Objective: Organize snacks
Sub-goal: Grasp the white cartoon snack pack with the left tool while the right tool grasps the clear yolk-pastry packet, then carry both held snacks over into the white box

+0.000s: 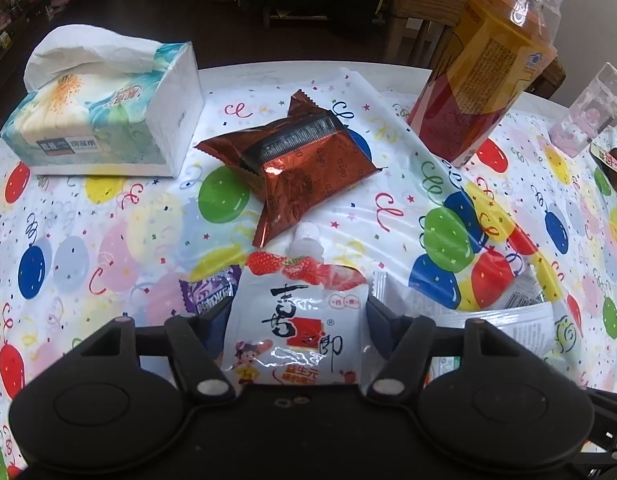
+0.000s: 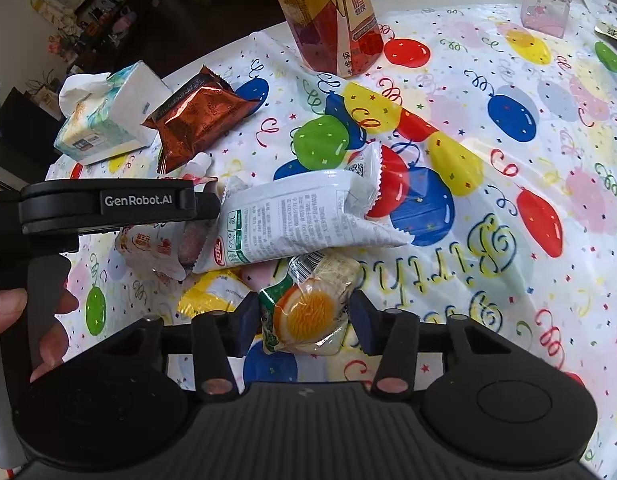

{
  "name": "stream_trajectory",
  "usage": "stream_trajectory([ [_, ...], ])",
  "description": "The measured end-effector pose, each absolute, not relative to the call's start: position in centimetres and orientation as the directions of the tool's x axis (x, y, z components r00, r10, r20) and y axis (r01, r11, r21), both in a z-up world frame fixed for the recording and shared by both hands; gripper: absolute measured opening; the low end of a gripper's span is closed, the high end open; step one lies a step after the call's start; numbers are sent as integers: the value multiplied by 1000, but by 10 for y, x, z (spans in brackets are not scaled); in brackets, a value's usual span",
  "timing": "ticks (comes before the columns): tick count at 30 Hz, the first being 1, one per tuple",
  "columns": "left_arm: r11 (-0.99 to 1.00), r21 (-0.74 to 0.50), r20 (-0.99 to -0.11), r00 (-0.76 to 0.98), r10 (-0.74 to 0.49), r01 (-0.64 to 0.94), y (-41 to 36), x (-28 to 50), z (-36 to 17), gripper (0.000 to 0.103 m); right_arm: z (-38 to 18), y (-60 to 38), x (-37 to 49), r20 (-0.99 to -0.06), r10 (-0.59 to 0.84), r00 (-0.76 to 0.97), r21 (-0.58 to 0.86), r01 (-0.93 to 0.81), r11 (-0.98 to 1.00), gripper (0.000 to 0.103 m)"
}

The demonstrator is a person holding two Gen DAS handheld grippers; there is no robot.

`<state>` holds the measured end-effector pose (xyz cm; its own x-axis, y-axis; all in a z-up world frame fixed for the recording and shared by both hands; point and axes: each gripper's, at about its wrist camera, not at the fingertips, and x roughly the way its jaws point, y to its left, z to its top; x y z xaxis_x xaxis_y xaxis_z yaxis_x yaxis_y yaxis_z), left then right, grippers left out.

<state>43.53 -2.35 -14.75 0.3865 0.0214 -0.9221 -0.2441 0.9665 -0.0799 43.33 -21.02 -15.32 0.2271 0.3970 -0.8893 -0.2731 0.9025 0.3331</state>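
Observation:
My left gripper (image 1: 296, 314) is shut on a white strawberry jelly pouch (image 1: 296, 328), whose spout points away from me. In the right wrist view this left gripper (image 2: 206, 206) shows side-on, with the pouch (image 2: 148, 248) hanging in it just above the table. My right gripper (image 2: 304, 322) is shut on a small clear packet with an orange print (image 2: 308, 312), low over the tablecloth. A white printed packet (image 2: 300, 216) lies just beyond it. A shiny red-brown foil packet (image 1: 296, 164) lies ahead of the pouch.
A tissue pack (image 1: 104, 108) sits at the far left, and a tall drink bottle (image 1: 480, 76) stands at the far right. A clear plastic box (image 1: 588, 112), a purple candy (image 1: 208, 292) and a yellow packet (image 2: 212, 296) share the balloon-print tablecloth (image 2: 508, 200). A hand (image 2: 12, 308) holds the left gripper.

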Motion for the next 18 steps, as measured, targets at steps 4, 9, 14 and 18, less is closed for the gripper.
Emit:
stream_trajectory([
  [4,963,-95,-925,380,8,-252,-22,428,-144,65,-148,-217,426,-888,398,229,332,-277,902,45],
  [9,963,-103,-927,376,-1,-250,-21,415,-139,65,-141,-229,413,-891,395,225,327,-287,901,44],
  [14,960,-119,-923,386,-11,-255,-20,398,-130,65,-132,-241,397,-893,392,219,326,-285,901,44],
  [18,961,-139,-914,406,-31,-241,-21,382,-115,65,-120,-248,381,-891,395,223,323,-302,897,44],
])
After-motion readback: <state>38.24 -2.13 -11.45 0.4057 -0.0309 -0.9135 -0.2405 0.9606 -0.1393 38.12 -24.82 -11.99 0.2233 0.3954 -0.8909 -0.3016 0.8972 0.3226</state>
